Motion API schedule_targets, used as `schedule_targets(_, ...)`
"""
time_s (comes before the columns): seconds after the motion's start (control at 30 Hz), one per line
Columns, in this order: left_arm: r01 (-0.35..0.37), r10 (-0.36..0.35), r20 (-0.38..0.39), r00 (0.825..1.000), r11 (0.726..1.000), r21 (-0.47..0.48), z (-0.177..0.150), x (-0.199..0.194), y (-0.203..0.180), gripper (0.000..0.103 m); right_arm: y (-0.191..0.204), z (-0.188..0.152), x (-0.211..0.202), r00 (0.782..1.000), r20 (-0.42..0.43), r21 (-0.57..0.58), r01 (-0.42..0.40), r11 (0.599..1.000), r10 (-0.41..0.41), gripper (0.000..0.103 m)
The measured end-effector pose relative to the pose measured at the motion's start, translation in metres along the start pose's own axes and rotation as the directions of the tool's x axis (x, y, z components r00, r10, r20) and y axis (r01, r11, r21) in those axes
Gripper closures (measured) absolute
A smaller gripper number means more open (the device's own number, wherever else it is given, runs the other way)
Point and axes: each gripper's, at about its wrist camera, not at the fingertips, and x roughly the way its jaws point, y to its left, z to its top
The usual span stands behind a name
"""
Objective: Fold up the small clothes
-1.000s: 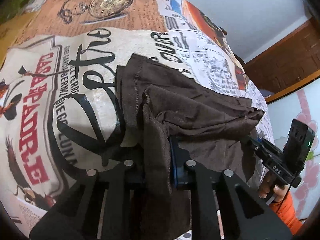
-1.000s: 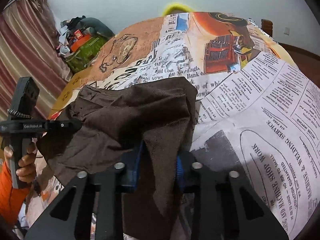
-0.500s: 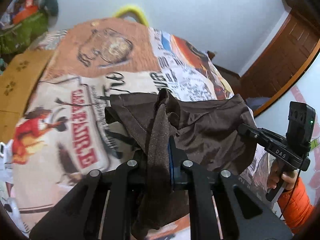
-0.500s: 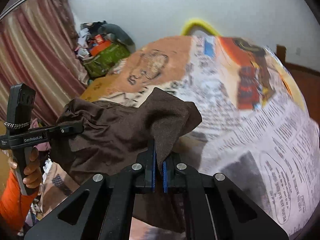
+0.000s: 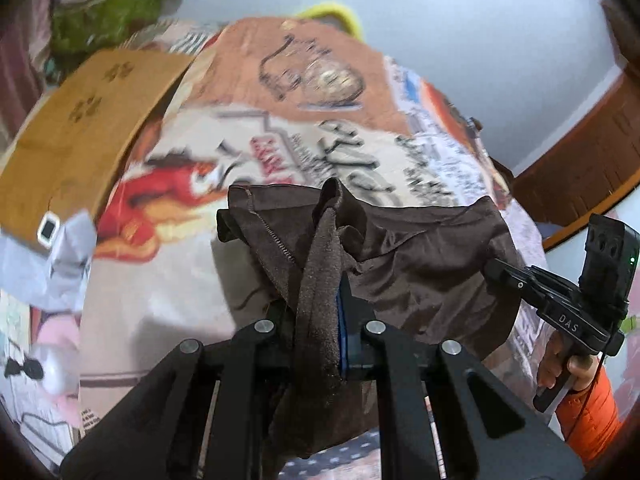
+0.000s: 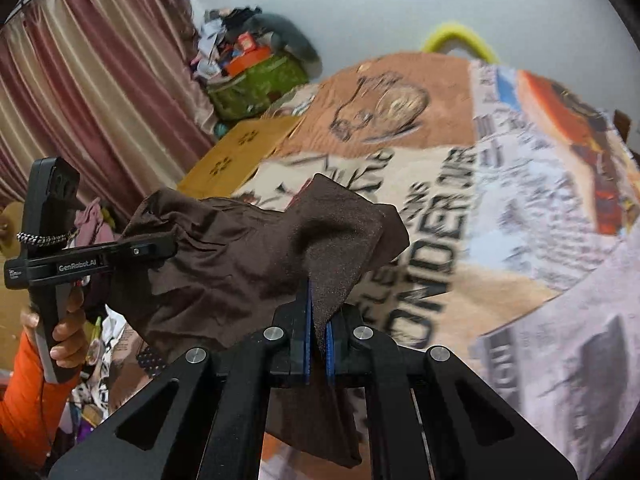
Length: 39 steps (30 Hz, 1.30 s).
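A small dark brown garment (image 5: 404, 264) hangs in the air between my two grippers, above the printed bed cover (image 5: 248, 184). My left gripper (image 5: 336, 312) is shut on one end of it; the cloth drapes over the fingers and hides the left one. My right gripper (image 6: 318, 316) is shut on the other end, with a fold of the brown garment (image 6: 248, 256) pinched between its blue pads. In the left wrist view the right gripper (image 5: 496, 268) shows at the right, its tip in the cloth. In the right wrist view the left gripper (image 6: 160, 248) shows at the left.
A bed with a newspaper-print cover (image 6: 460, 208) lies below and ahead. A yellow-brown cabinet top (image 5: 80, 132) stands to its left, with a green bag and clutter (image 6: 256, 76) behind it. Curtains (image 6: 80, 92) hang at the far left. Loose clothes (image 5: 44, 256) lie at the lower left.
Both grippers have risen with the brown garment, which lay on the bed cover a second ago and now hangs clear of it. The right gripper's jaws have closed tighter on the cloth.
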Motion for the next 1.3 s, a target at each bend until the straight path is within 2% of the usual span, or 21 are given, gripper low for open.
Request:
schedule_targets(0.1, -0.023, 0.022, -0.049, 0.999, 1.0, -0.02, -0.006, 0.017, 0.021, 0.09, 0.005, -0.002, 0.022, 0.999, -0.044, 0.007, 0.003, 1.0, -0.002, 0.098)
schedule_targets(0.2, -0.019, 0.015, -0.081, 0.997, 0.999, -0.042, -0.009, 0.032, 0.036, 0.088, 0.004, -0.003, 0.036, 0.997, -0.069, 0.027, 0.016, 1.0, -0.014, 0.098)
schedule_targets(0.33, -0.079, 0.076, -0.087, 0.993, 0.996, -0.032, -0.009, 0.045, 0.043, 0.085, 0.001, -0.008, 0.045, 0.992, -0.101, 0.006, 0.072, 0.997, -0.071, 0.095)
schedule_targets(0.4, -0.118, 0.116, -0.073, 0.991, 0.993, -0.02, -0.008, 0.046, 0.043, 0.079, 0.0, -0.012, 0.046, 0.988, -0.115, -0.014, 0.099, 0.995, -0.1, 0.094)
schedule_targets(0.47, -0.164, 0.163, -0.046, 0.985, 0.986, -0.01, -0.007, 0.043, 0.045, 0.073, -0.001, -0.015, 0.046, 0.982, -0.124, -0.05, 0.137, 0.989, -0.143, 0.089)
schedule_targets(0.6, -0.136, 0.136, -0.003, 0.991, 0.99, -0.035, -0.004, 0.023, 0.053, 0.072, -0.003, -0.019, 0.036, 0.973, -0.128, -0.086, 0.18, 0.98, -0.19, 0.083)
schedule_targets(0.7, -0.112, 0.113, 0.038, 0.993, 0.993, -0.026, -0.003, 0.005, 0.051, 0.072, 0.001, -0.014, 0.021, 0.98, -0.083, -0.091, 0.173, 0.981, -0.181, 0.083)
schedule_targets(0.73, -0.102, 0.101, 0.05, 0.994, 0.995, 0.001, -0.004, -0.001, 0.046, 0.068, 0.007, -0.011, 0.014, 0.984, -0.055, -0.109, 0.163, 0.981, -0.169, 0.083)
schedule_targets(0.77, -0.095, 0.093, 0.054, 0.994, 0.995, 0.025, -0.005, -0.003, 0.04, 0.062, 0.013, -0.008, 0.012, 0.986, -0.038, -0.13, 0.154, 0.98, -0.16, 0.08)
schedule_targets(0.8, -0.087, 0.084, 0.056, 0.995, 0.995, 0.053, -0.006, -0.006, 0.034, 0.059, 0.022, -0.004, 0.009, 0.989, -0.021, -0.16, 0.138, 0.977, -0.143, 0.077)
schedule_targets(0.87, -0.073, 0.067, 0.053, 0.996, 0.991, 0.112, -0.011, -0.005, 0.019, 0.058, 0.035, 0.003, 0.011, 0.994, 0.0, -0.203, 0.108, 0.973, -0.11, 0.064)
schedule_targets(0.97, -0.06, 0.056, 0.028, 0.998, 0.986, 0.153, -0.013, 0.007, 0.004, 0.057, 0.054, 0.011, 0.024, 0.999, -0.006, -0.25, 0.05, 0.967, -0.053, 0.062)
schedule_targets(1.13, -0.171, 0.174, -0.02, 0.985, 0.981, 0.088, 0.001, 0.045, 0.019, 0.057, 0.053, 0.017, 0.067, 0.996, -0.086, -0.217, 0.019, 0.976, -0.039, 0.062)
schedule_targets(1.23, -0.227, 0.228, -0.016, 0.974, 0.973, 0.037, 0.005, 0.053, 0.038, 0.057, 0.035, 0.019, 0.08, 0.992, -0.098, -0.183, 0.064, 0.981, -0.083, 0.062)
schedule_targets(1.3, -0.221, 0.221, -0.012, 0.975, 0.975, 0.012, 0.007, 0.051, 0.049, 0.056, 0.023, 0.019, 0.078, 0.99, -0.085, -0.173, 0.098, 0.98, -0.114, 0.062)
